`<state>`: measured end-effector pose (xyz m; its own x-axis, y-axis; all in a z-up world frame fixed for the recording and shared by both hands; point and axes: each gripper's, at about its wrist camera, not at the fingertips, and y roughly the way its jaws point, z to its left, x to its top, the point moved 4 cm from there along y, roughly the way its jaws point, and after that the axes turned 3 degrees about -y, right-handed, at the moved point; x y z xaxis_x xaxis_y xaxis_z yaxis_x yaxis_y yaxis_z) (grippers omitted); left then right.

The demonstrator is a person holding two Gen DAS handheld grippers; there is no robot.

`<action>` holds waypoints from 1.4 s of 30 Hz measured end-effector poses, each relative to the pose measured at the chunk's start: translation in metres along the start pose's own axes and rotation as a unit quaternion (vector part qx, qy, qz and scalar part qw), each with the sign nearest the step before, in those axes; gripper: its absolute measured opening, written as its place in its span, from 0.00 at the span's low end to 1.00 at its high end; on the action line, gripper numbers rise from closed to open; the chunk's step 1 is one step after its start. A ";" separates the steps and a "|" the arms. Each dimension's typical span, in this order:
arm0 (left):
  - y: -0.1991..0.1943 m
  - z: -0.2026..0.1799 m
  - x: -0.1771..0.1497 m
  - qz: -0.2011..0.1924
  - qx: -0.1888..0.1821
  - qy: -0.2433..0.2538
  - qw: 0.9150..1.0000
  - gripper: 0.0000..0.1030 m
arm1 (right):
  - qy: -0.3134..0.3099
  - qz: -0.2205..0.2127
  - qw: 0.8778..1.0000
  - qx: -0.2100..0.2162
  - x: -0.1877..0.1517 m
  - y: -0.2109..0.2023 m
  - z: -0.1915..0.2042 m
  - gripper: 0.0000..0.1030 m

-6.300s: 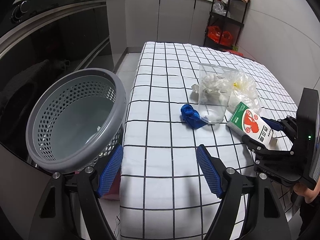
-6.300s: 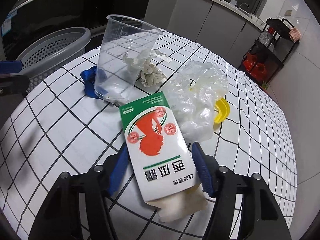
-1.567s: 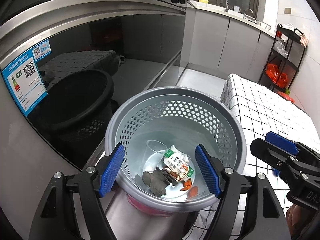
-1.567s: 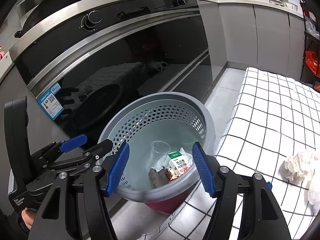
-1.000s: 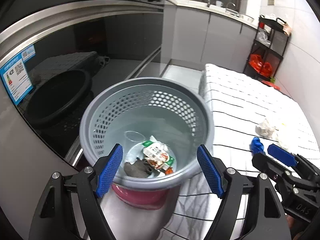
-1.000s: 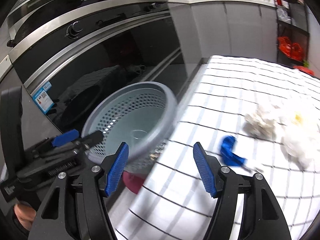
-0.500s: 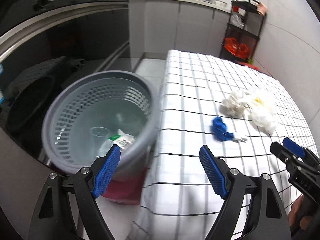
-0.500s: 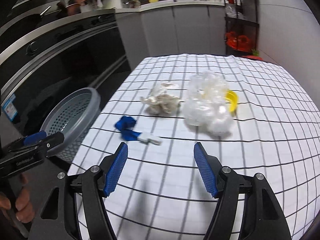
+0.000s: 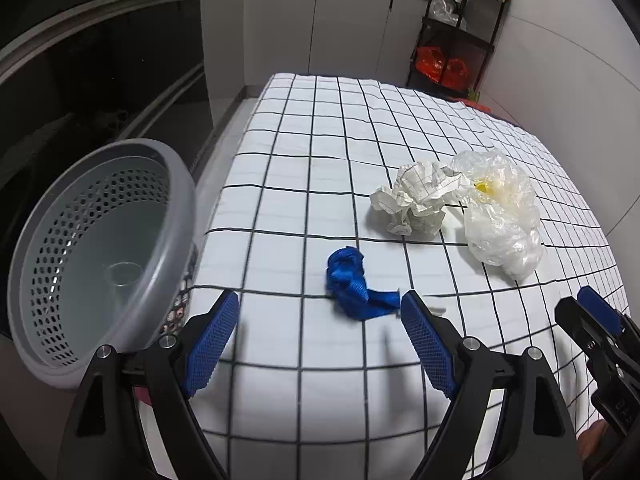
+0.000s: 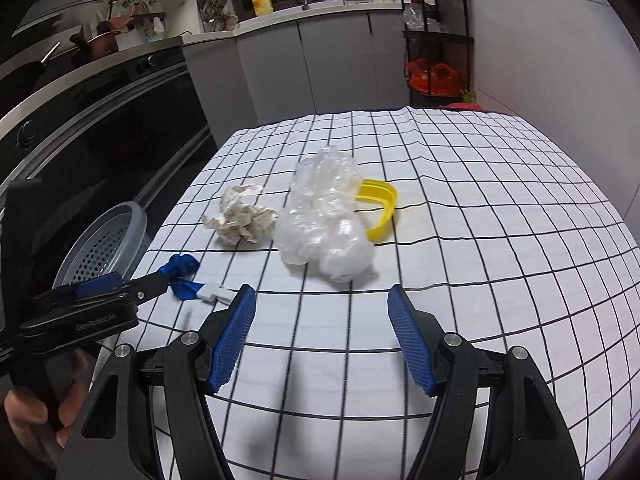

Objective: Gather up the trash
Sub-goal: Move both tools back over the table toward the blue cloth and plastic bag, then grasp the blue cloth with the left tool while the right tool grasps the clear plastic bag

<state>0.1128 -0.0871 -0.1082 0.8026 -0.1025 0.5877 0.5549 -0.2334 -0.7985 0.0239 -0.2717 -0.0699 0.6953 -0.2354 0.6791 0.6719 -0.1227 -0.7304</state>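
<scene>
On the checked tablecloth (image 9: 304, 184) lie a crumpled blue scrap (image 9: 352, 284) with a small white piece (image 10: 214, 292), a ball of crumpled paper (image 9: 416, 200), a clear plastic bag (image 9: 500, 216) and a yellow plastic piece (image 10: 380, 208) behind the bag. My left gripper (image 9: 318, 312) hovers just short of the blue scrap, its jaws opening with nothing between them. My right gripper (image 10: 320, 300) stands open and empty a little before the plastic bag (image 10: 324, 224). The grey perforated basket (image 9: 180, 184) sits off the table's left edge with a clear cup (image 9: 124, 276) inside.
A dark oven front (image 10: 100, 128) runs along the left behind the basket. Grey cabinets and a black shelf cart (image 9: 456, 40) with red bags stand beyond the table's far end. A person's hand (image 10: 24, 412) holds the left gripper's handle.
Both views have swung away from the basket toward the table. The blue scrap, paper and bag are now nearer and centred. The left jaws stand slightly wider.
</scene>
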 end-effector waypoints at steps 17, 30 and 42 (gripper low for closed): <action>0.032 -0.014 0.009 0.022 -0.004 0.001 1.000 0.40 | 0.001 0.007 1.000 -0.002 0.009 0.014 -0.006 0.64; 0.012 -0.008 0.017 0.003 -0.022 0.003 1.000 0.19 | -0.038 0.016 0.999 -0.015 0.035 0.044 0.011 0.68; -0.009 0.002 0.018 -0.015 -0.023 0.005 1.000 0.19 | -0.081 0.043 0.994 -0.058 0.041 0.083 0.025 0.69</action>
<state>0.1223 -0.0844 -0.0906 0.7832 -0.1045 0.6130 0.5682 -0.2801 -0.7737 0.1141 -0.2676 -0.1006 0.7874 -0.0936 0.6093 0.5804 -0.2205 -0.7839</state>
